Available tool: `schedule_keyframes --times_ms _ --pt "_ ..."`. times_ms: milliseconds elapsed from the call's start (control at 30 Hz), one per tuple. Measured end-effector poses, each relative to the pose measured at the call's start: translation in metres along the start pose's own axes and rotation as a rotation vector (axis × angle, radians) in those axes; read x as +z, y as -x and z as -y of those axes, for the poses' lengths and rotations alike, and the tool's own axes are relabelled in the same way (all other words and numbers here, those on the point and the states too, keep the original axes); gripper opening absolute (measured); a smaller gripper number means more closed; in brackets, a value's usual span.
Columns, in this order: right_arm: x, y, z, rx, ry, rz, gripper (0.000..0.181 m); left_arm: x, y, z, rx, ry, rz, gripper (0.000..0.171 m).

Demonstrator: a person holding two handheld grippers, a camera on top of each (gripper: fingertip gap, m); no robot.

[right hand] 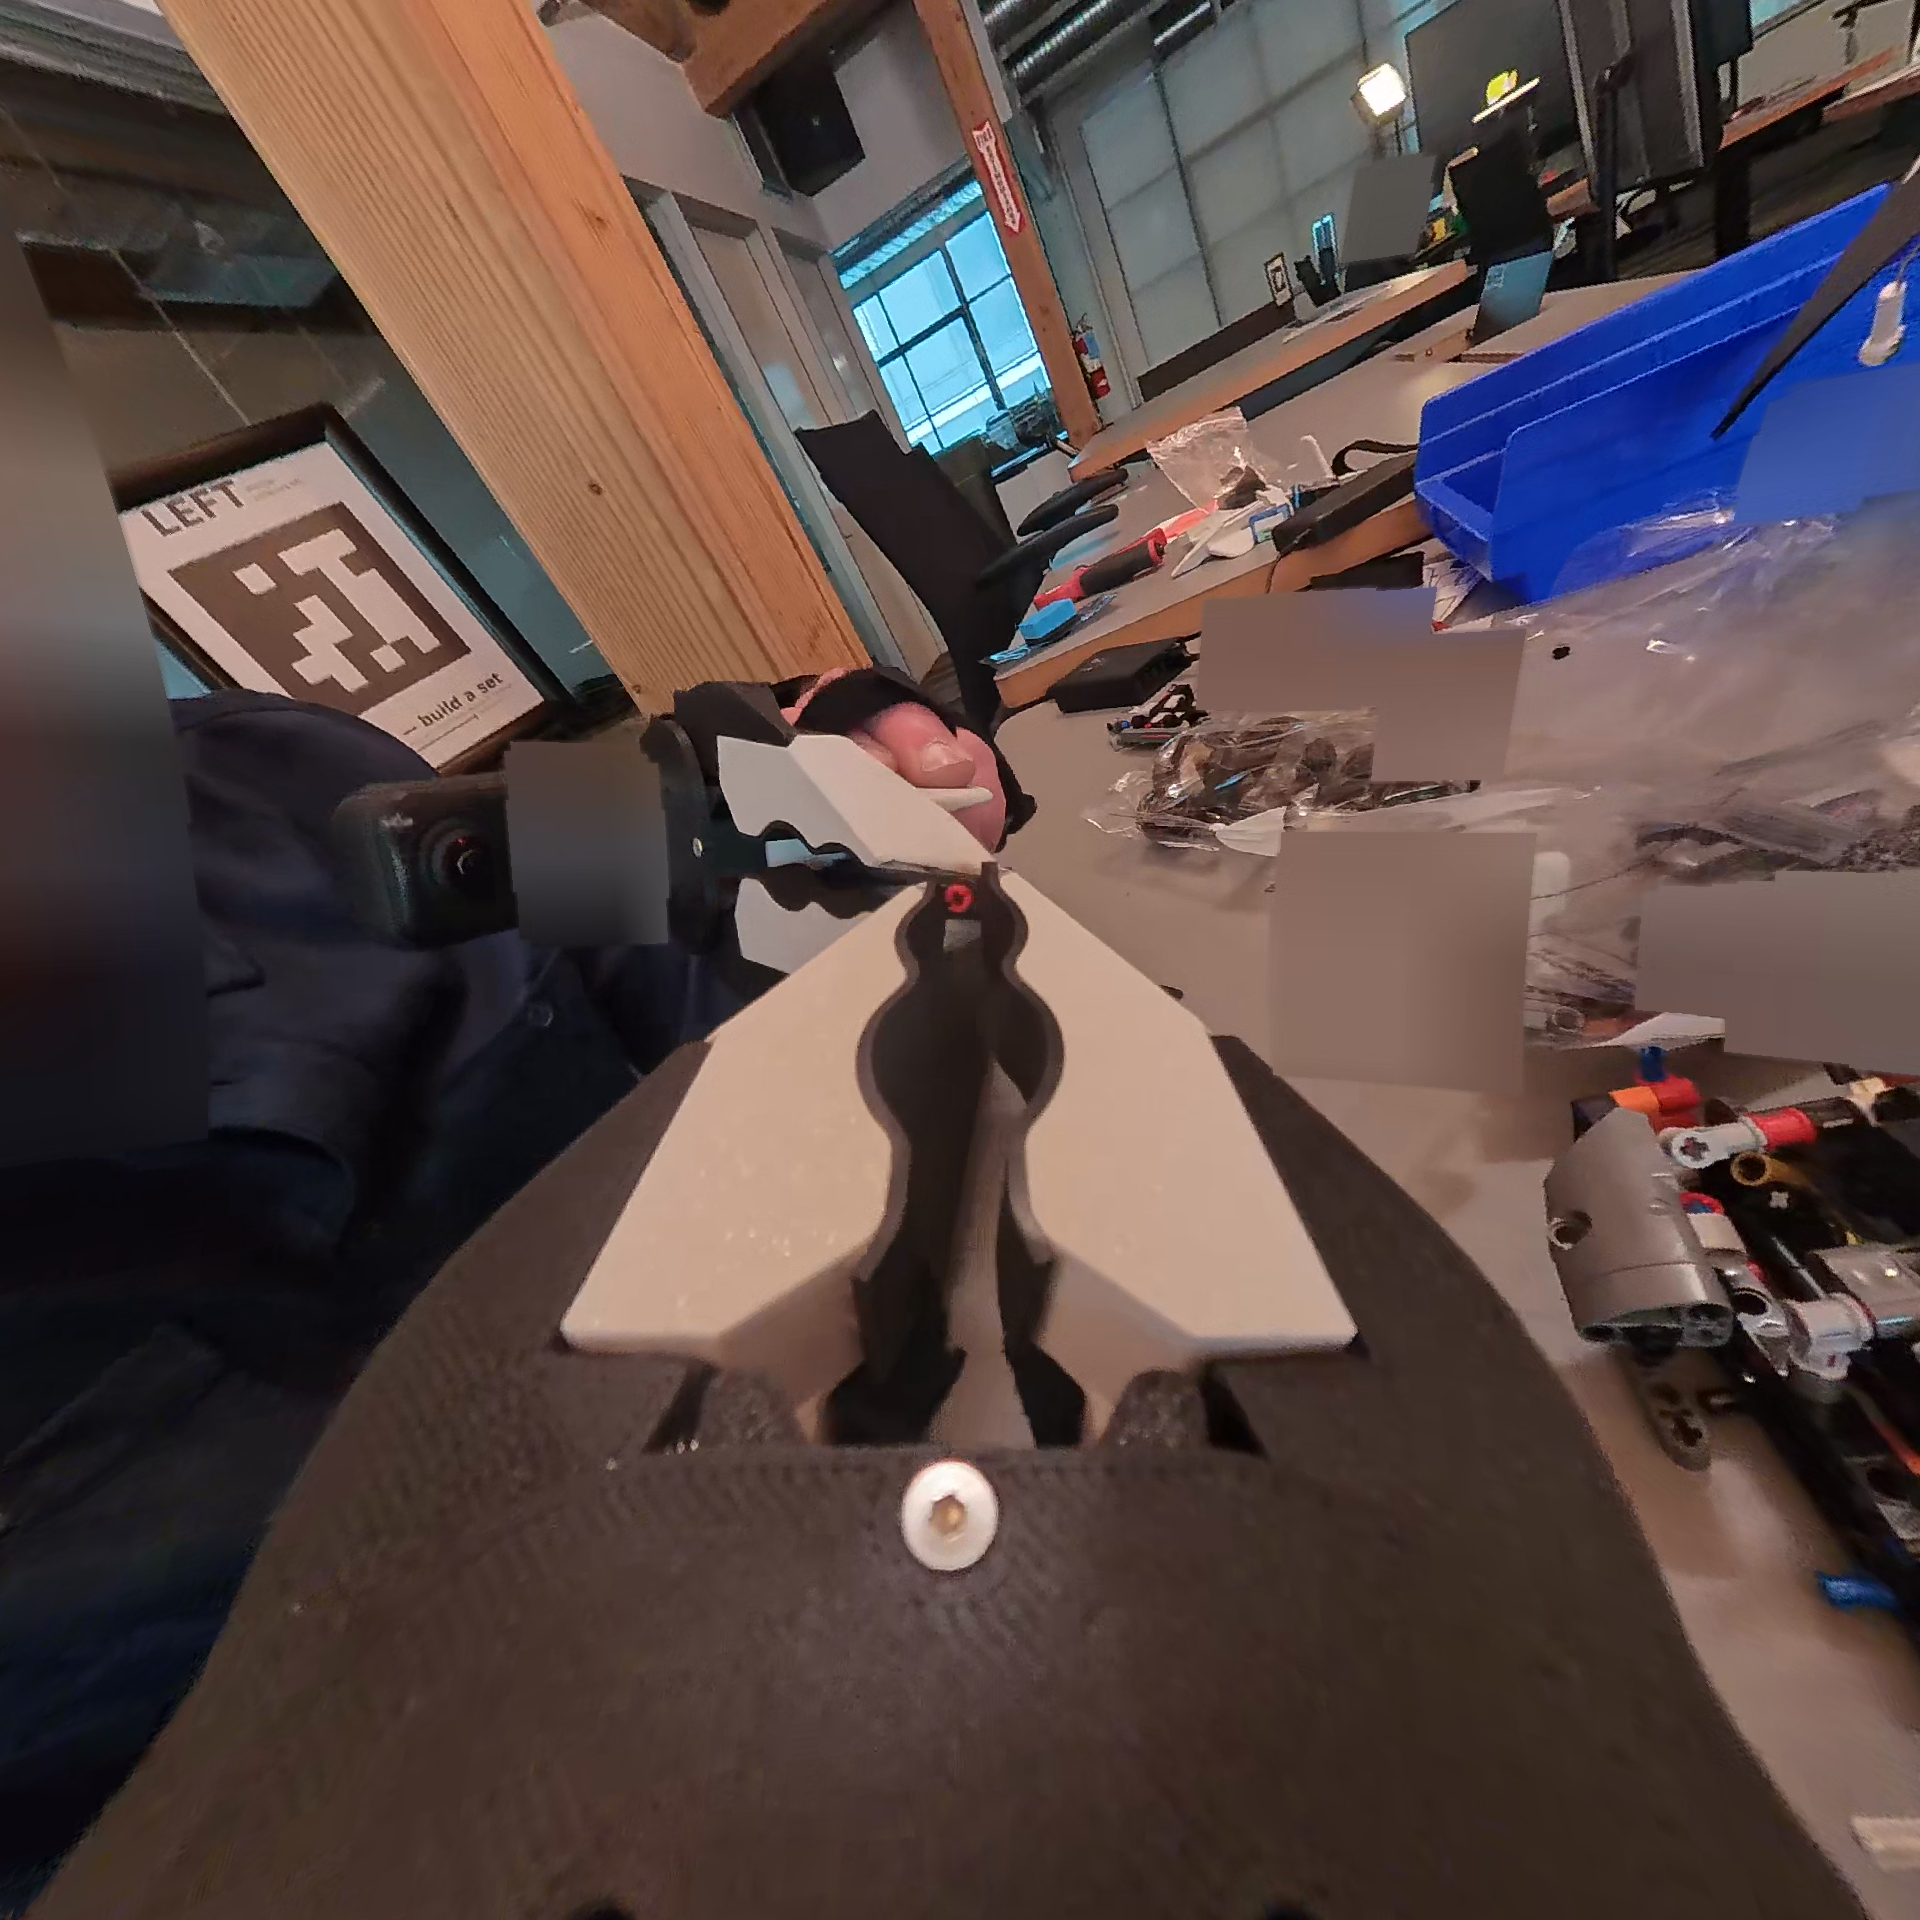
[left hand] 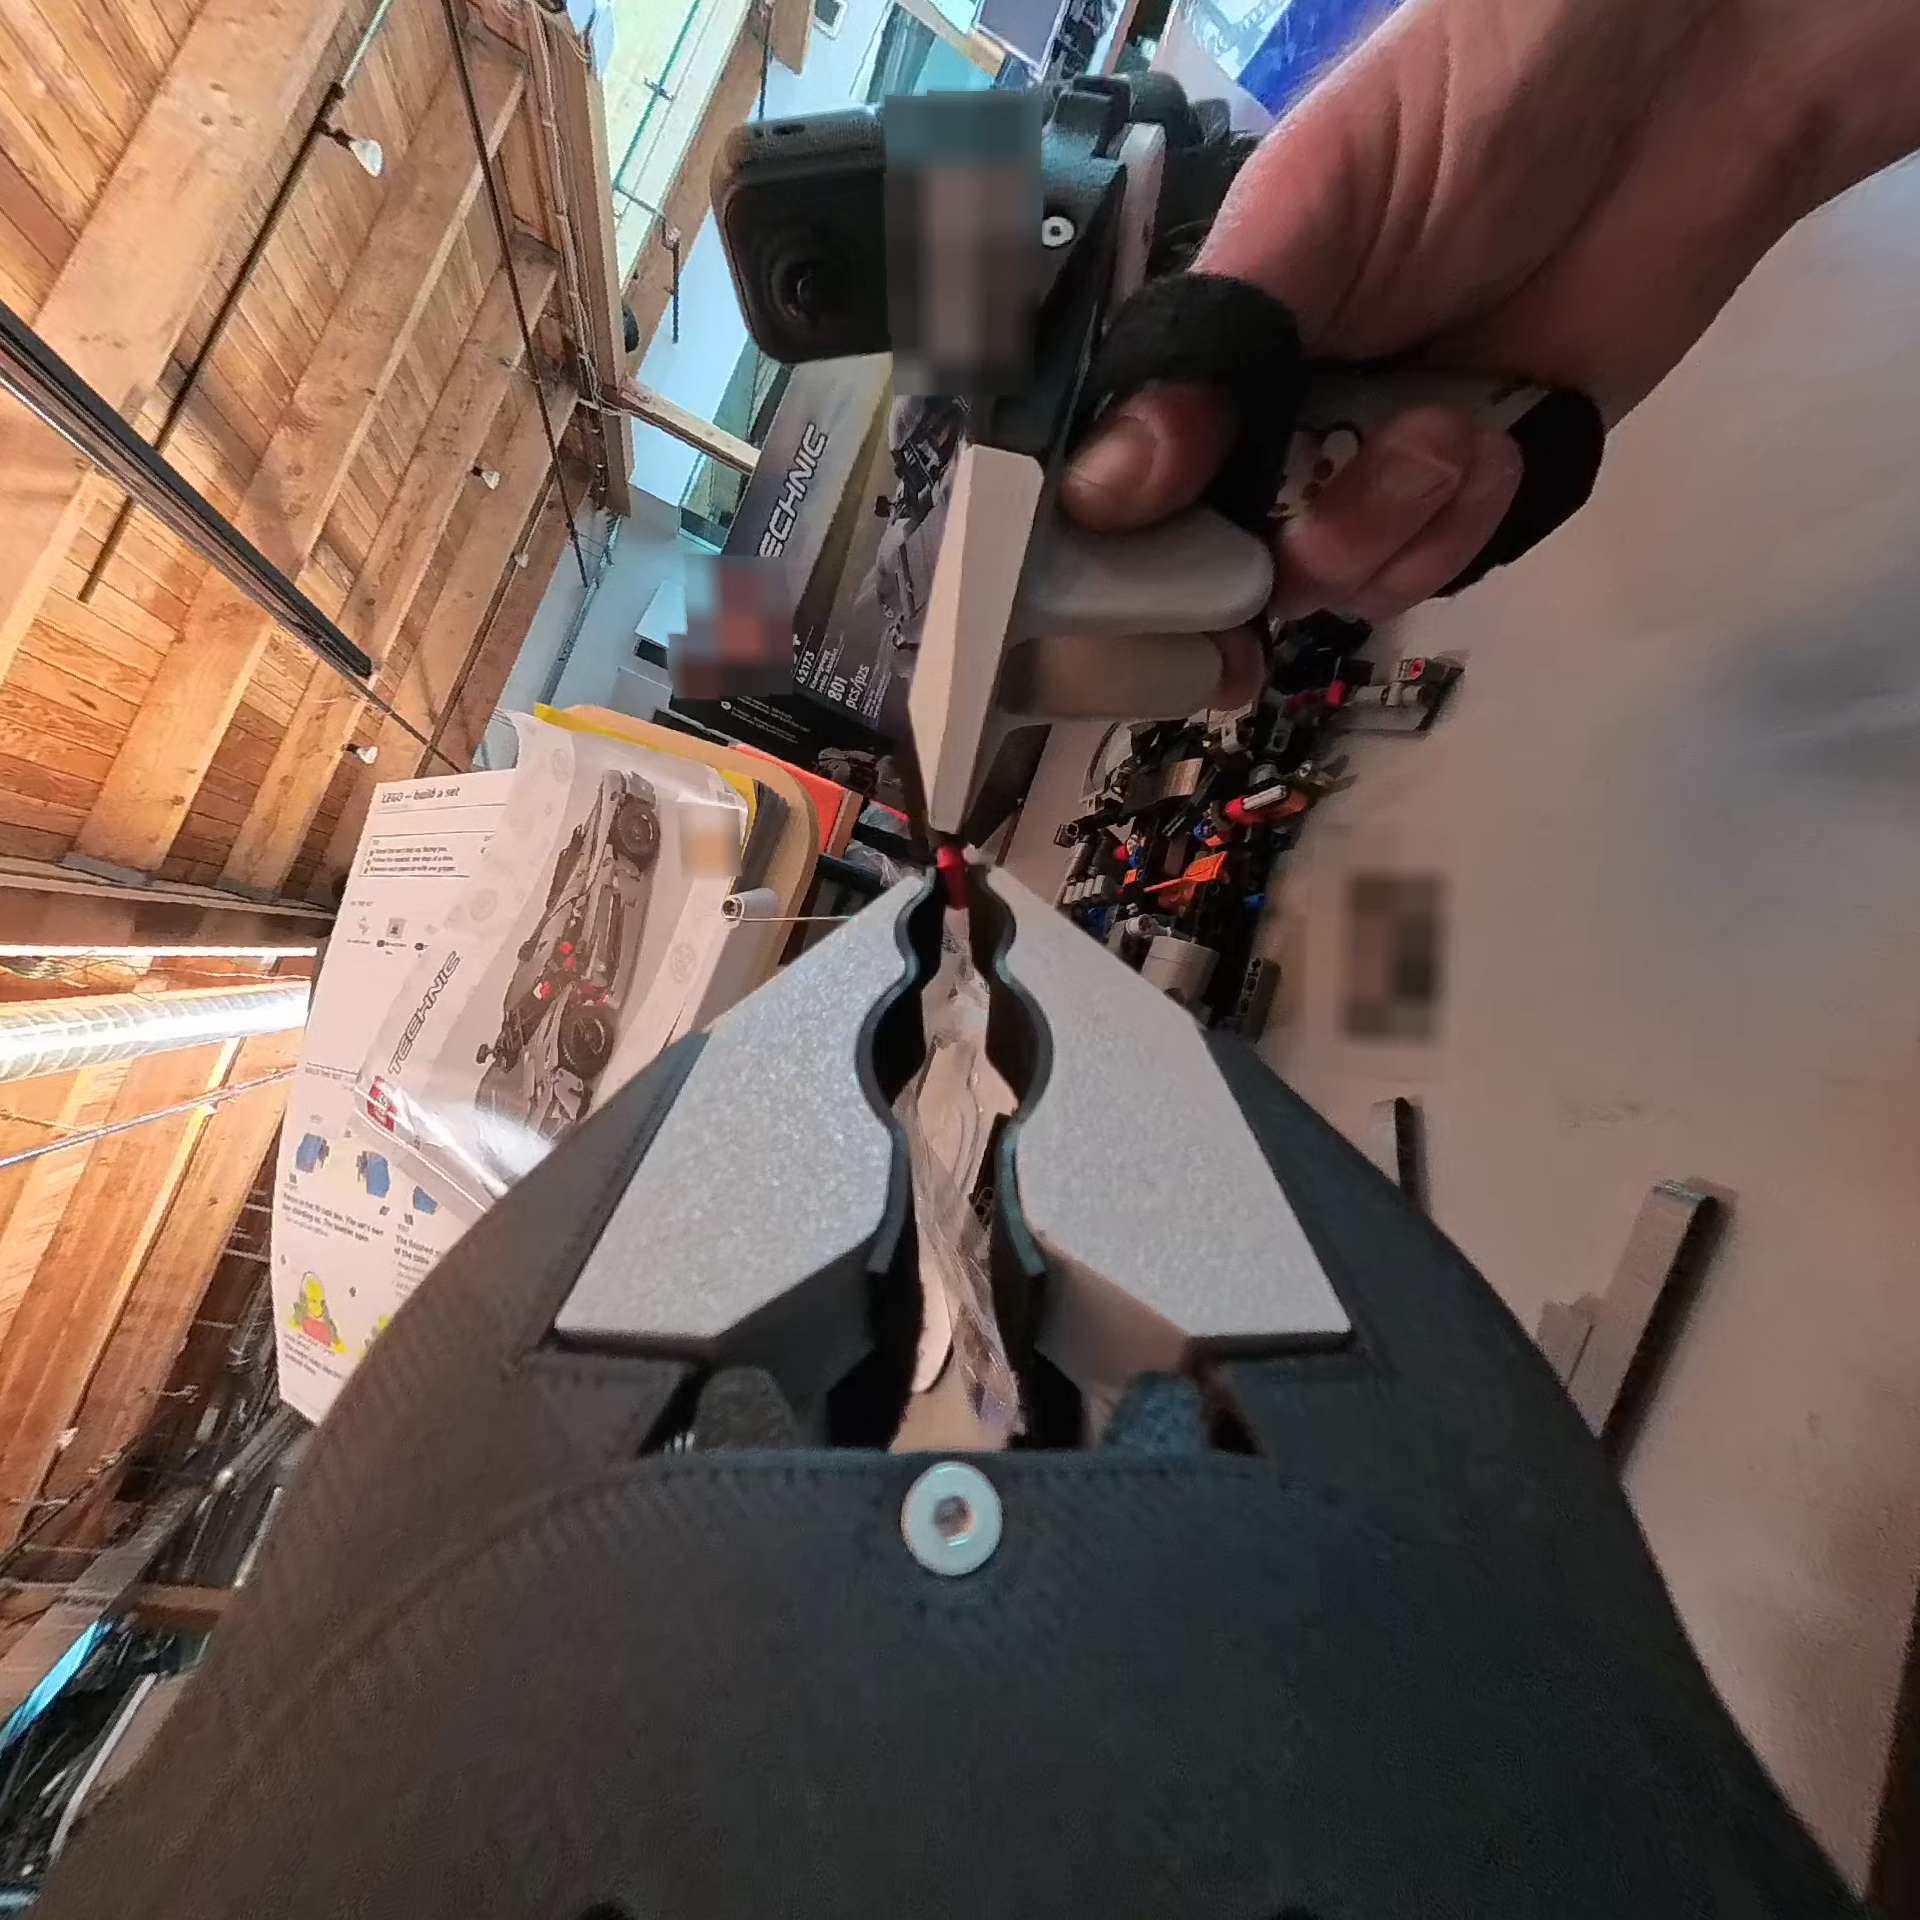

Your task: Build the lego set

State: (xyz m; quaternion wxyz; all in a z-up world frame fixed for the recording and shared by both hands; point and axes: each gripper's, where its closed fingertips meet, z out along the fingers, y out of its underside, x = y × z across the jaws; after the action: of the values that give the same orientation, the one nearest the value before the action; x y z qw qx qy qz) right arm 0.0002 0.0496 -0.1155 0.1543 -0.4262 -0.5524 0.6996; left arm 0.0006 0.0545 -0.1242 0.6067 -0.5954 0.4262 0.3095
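Observation:
A small red Lego piece [left hand: 949, 864] hangs in the air between both grippers, which meet tip to tip. My left gripper [left hand: 954, 885] is shut on its near end. My right gripper [left hand: 940, 831] comes down from above, held by a hand, and its tips close on the same piece. In the right wrist view the red piece [right hand: 954, 899] shows a round hole and sits in the first notch of my right gripper [right hand: 966, 883]. My left gripper [right hand: 982, 857] reaches in from the left there.
A pile of loose Lego parts [left hand: 1195, 831] lies on the white table, with the set's box [left hand: 821, 551] and an instruction sheet [left hand: 499, 987] behind. A partly built grey model [right hand: 1662, 1278], bags of parts [right hand: 1299, 769] and a blue bin [right hand: 1662, 416] lie to the right. The grippers are tip to tip, or close to it.

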Motion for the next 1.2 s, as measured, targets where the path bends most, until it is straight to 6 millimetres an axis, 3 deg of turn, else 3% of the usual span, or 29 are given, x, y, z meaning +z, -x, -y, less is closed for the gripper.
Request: schedule_keyframes --times_ms 633,1200 --pt "0.0022 -0.0031 -0.0044 -0.057 0.053 -0.063 0.004 0.0015 -0.0021 -0.0016 -0.012 -0.001 -0.02 0.001" --pt "0.0022 -0.0024 -0.0064 0.014 0.05 -0.024 0.004 0.0031 -0.0031 0.0031 0.119 0.017 0.041 0.002"
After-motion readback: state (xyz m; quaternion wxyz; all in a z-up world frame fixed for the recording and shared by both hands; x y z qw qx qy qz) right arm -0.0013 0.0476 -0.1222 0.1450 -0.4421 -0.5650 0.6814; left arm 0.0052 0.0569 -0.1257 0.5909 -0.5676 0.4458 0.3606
